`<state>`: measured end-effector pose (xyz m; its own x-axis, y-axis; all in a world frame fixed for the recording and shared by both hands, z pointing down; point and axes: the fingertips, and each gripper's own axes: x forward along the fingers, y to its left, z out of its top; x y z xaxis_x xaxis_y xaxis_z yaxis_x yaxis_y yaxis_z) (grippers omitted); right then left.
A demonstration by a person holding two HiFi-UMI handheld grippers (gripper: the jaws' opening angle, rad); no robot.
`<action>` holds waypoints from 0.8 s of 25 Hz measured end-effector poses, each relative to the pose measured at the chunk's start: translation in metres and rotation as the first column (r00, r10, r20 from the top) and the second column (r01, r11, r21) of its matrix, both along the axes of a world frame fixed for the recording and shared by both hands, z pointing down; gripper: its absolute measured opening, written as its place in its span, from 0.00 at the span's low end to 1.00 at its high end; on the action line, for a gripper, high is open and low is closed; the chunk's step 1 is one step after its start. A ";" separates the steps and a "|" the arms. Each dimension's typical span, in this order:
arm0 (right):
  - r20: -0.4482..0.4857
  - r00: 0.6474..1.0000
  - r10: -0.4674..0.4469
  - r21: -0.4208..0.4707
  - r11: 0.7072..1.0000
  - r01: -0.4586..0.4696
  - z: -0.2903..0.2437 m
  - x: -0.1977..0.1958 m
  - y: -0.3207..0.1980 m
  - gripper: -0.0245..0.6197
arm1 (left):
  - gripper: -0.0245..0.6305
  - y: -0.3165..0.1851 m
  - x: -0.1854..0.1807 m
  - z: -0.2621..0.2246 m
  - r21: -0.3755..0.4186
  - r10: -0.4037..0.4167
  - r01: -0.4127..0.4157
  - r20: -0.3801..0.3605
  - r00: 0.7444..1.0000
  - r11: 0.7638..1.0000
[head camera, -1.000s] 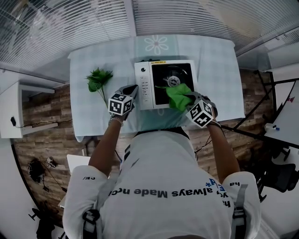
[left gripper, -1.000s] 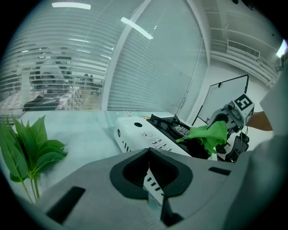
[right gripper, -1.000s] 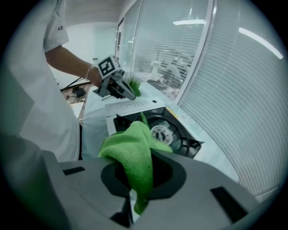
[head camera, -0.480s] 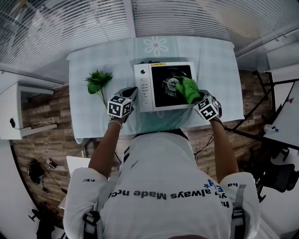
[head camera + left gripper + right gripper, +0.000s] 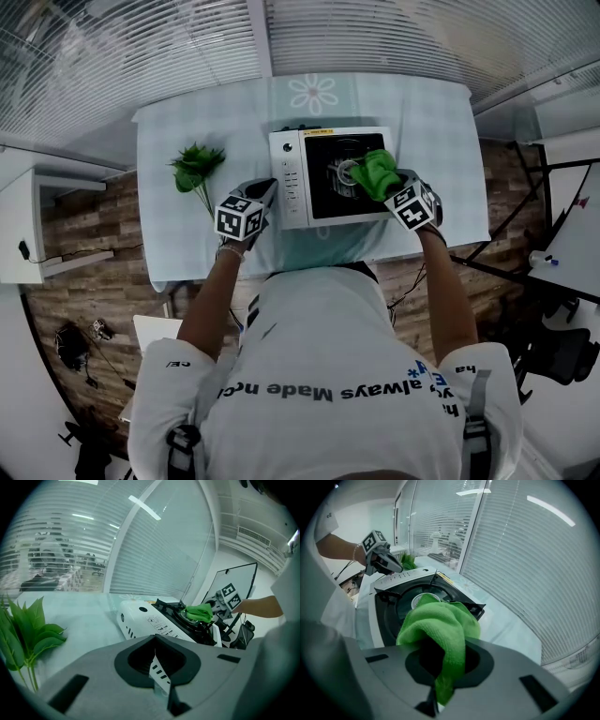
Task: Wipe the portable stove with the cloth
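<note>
Head view: the cloth [image 5: 375,172] is clamped by the right gripper [image 5: 392,187] on the portable stove's [image 5: 289,184] burner [image 5: 344,172], and the black top [image 5: 328,199] is spread leftward toward the closed, empty left gripper [image 5: 266,190].

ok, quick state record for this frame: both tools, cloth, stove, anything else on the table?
left tool: shut, empty, at the stove's left side; contact unclear
right tool: shut on cloth, over the stove's right half
cloth: green, bunched, on the stove's black top
stove: white body, black top, upright on table
table: pale cover
other: green plant sprig, left of stove, apart from it
</note>
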<state>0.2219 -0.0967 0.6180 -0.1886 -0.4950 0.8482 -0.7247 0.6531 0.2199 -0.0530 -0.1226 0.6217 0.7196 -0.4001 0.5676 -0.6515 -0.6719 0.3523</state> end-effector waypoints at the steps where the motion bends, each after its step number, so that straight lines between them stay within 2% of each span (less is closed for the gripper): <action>1: -0.006 1.000 0.001 0.006 1.000 -0.001 0.000 0.000 -0.005 0.07 | 0.06 0.000 0.000 0.000 0.001 0.003 -0.003 0.003 1.000 1.000; 12: -0.063 0.997 -0.037 0.037 0.999 0.040 -0.001 -0.006 -0.062 0.07 | 0.06 0.000 0.001 -0.001 -0.003 0.023 -0.023 0.005 1.000 1.000; 20: -0.068 0.997 -0.036 0.055 0.998 0.040 -0.002 -0.007 -0.067 0.07 | 0.06 -0.001 0.001 -0.001 -0.009 0.019 -0.019 -0.009 1.000 1.000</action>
<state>0.2148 -0.1638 0.6165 -0.1523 -0.5356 0.8306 -0.6821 0.6652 0.3038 -0.0521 -0.1232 0.6206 0.7322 -0.3812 0.5644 -0.6353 -0.6810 0.3642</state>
